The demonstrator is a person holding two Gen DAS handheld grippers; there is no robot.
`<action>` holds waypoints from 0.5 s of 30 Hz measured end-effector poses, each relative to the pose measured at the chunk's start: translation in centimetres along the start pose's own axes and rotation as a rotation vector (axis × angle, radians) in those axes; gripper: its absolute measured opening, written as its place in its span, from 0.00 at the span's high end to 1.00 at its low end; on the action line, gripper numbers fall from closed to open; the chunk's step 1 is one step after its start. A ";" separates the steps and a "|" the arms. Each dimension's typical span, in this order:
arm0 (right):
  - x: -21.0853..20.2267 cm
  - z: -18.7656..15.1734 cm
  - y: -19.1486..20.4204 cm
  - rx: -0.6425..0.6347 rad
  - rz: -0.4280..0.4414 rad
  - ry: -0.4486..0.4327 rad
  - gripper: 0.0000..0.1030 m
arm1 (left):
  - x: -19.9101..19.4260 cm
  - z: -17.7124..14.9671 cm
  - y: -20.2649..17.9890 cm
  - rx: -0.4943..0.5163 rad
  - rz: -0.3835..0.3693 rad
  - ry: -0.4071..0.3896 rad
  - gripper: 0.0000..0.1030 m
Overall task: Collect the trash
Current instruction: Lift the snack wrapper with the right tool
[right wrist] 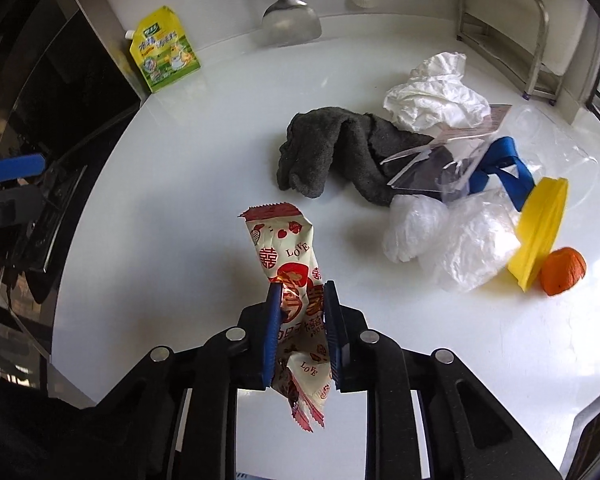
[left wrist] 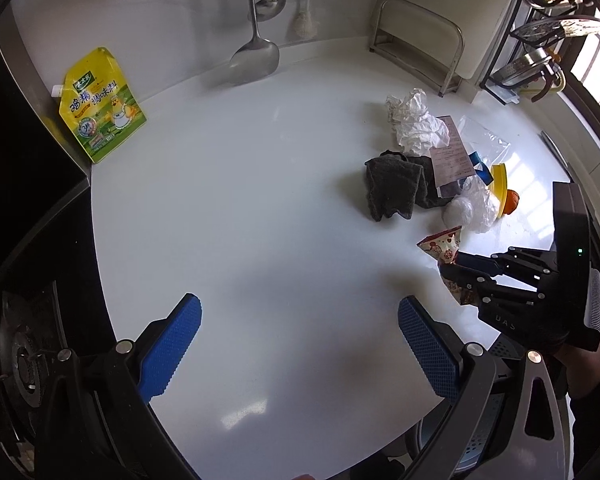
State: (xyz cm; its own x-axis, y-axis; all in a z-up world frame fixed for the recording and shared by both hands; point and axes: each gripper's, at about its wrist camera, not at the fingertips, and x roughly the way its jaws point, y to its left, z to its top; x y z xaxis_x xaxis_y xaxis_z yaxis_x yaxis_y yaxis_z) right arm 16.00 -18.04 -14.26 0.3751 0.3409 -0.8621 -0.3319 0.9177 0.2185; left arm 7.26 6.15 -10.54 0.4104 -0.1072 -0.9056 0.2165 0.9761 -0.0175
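Note:
A red-and-white snack wrapper (right wrist: 290,252) hangs just above the white counter (right wrist: 180,240), with my right gripper (right wrist: 302,292) shut on its middle. The left wrist view shows that same wrapper (left wrist: 440,246) and right gripper (left wrist: 456,264) at the right. My left gripper (left wrist: 300,302) stands open over bare counter with nothing between its blue pads. Beyond the wrapper lies a pile: crumpled white paper (right wrist: 432,92), a grey cloth (right wrist: 332,148), thin plastic bags (right wrist: 452,236), a clear bag with a blue strip (right wrist: 500,160), a yellow lid (right wrist: 540,228) and an orange ball (right wrist: 562,266).
A yellow seasoning pouch (right wrist: 164,56) leans at the back left beside the black stove (left wrist: 20,360). A metal spatula (right wrist: 290,20) and ladle hang on the back wall. A steel rack (right wrist: 508,20) stands at the back right corner.

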 end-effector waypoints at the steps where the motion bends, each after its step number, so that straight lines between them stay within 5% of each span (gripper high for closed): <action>1: -0.8 -0.3 -0.4 0.042 0.012 -0.021 0.81 | 0.2 0.2 -0.2 0.004 -0.005 0.002 0.06; 8: -6.5 -3.5 -3.1 0.289 0.095 -0.173 0.88 | 1.8 2.5 -2.6 0.050 -0.034 -0.014 0.06; 15: -7.6 -4.4 -5.0 0.424 0.138 -0.218 0.89 | 4.8 4.7 -5.3 0.081 -0.038 0.012 0.06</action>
State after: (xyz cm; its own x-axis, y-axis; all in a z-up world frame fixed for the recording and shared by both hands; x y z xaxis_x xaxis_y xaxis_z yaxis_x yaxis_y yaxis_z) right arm 11.03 -26.09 -10.81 0.5400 0.4580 -0.7062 -0.0265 0.8478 0.5296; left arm 12.19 -0.46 -12.78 0.3899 -0.1408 -0.9100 0.3031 0.9528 -0.0175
